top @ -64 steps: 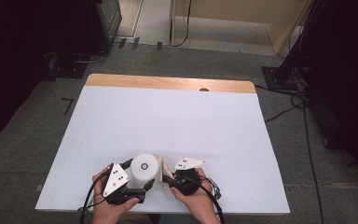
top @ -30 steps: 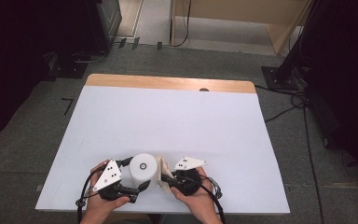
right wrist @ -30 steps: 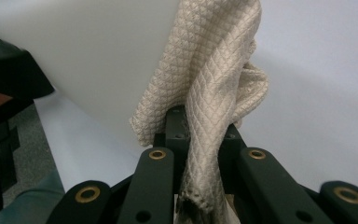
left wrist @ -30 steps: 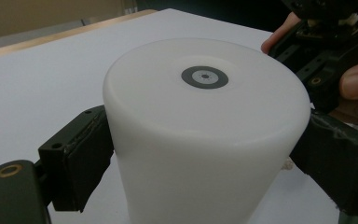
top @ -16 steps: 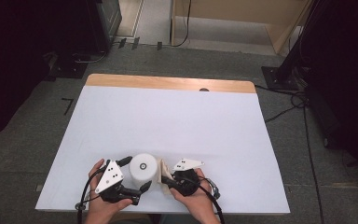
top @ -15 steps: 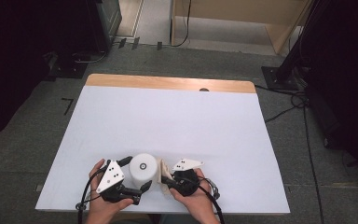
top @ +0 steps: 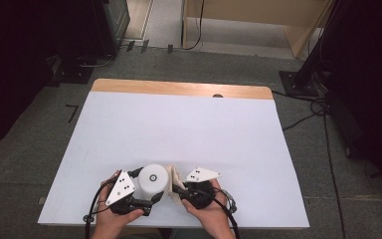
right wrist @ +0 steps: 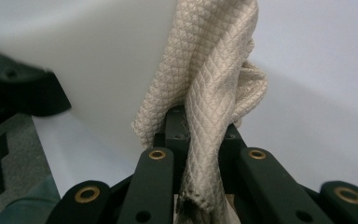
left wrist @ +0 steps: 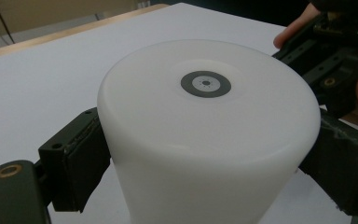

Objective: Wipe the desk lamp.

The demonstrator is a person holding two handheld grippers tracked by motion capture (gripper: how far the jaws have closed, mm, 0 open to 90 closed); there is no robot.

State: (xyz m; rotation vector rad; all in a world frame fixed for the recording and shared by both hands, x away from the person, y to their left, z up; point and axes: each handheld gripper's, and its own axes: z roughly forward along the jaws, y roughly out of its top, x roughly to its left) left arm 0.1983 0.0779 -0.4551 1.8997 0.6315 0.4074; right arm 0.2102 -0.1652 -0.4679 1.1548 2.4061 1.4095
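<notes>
- The desk [top: 179,129] is covered with a white sheet; a strip of bare wood shows along its far edge [top: 179,88].
- A small dark hole [top: 218,95] sits in that wooden strip.
- Grey carpet floor [top: 45,134] lies around the desk.
- Black cables [top: 308,117] run over the floor at the right.
- A black stand base [top: 298,82] is near the far right corner.

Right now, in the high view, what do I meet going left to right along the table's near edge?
Left gripper → white plastic cylinder → beige quilted cloth → right gripper.
</notes>
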